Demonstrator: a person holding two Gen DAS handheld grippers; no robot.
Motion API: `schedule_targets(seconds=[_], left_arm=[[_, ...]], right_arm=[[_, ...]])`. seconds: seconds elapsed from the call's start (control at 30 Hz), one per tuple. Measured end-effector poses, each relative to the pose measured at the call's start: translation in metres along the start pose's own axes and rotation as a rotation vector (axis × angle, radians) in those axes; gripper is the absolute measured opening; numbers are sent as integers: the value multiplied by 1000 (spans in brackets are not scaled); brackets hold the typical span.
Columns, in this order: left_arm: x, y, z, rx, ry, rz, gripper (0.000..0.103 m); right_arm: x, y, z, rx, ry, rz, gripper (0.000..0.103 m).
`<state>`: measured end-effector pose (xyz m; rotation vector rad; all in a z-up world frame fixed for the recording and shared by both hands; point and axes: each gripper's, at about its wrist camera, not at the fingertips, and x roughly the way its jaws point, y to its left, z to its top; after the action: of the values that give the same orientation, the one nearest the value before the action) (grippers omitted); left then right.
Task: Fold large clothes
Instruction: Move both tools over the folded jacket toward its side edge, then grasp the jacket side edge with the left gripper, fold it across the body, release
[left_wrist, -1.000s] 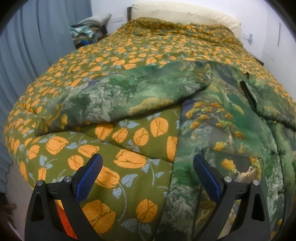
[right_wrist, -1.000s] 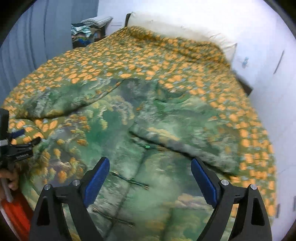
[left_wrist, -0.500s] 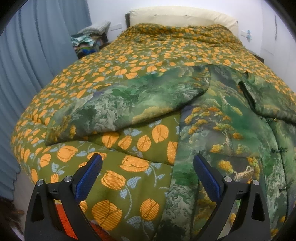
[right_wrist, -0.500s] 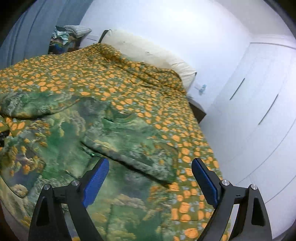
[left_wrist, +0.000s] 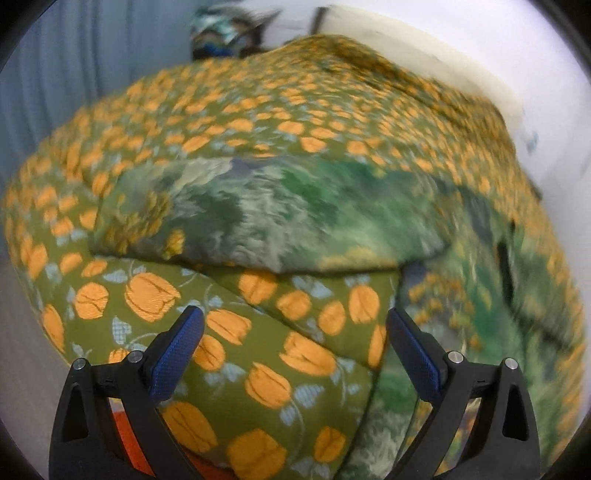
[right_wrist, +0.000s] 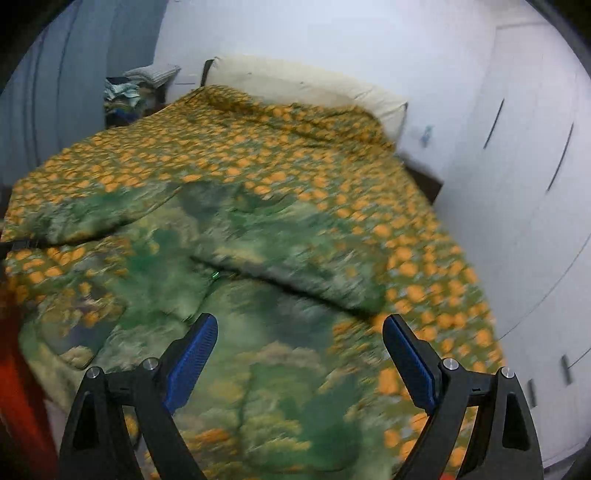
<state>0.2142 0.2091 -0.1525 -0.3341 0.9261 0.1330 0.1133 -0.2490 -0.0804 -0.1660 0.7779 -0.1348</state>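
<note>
Currently the green printed jacket (right_wrist: 258, 295) lies spread across the near end of the bed, on top of the orange-flowered bedspread (right_wrist: 295, 162), one sleeve (left_wrist: 266, 218) stretched out sideways toward the curtain (left_wrist: 74, 74) side. Left gripper (left_wrist: 293, 343) hangs over the bedspread just beside that sleeve, jaws wide, nothing between the pads. Right gripper (right_wrist: 299, 350) hangs over the jacket body, jaws equally wide, empty; both views are motion-blurred.
</note>
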Motion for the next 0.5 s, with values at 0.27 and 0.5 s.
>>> schedule_targets(seconds=[0.27,0.5], left_arm=[[59,123,38,-457,149,-62,99],[95,169,60,-642,87,-57,99]], right_arm=[[18,24,-27,52,120,160,90],[17,43,-27,32,131,182,90]])
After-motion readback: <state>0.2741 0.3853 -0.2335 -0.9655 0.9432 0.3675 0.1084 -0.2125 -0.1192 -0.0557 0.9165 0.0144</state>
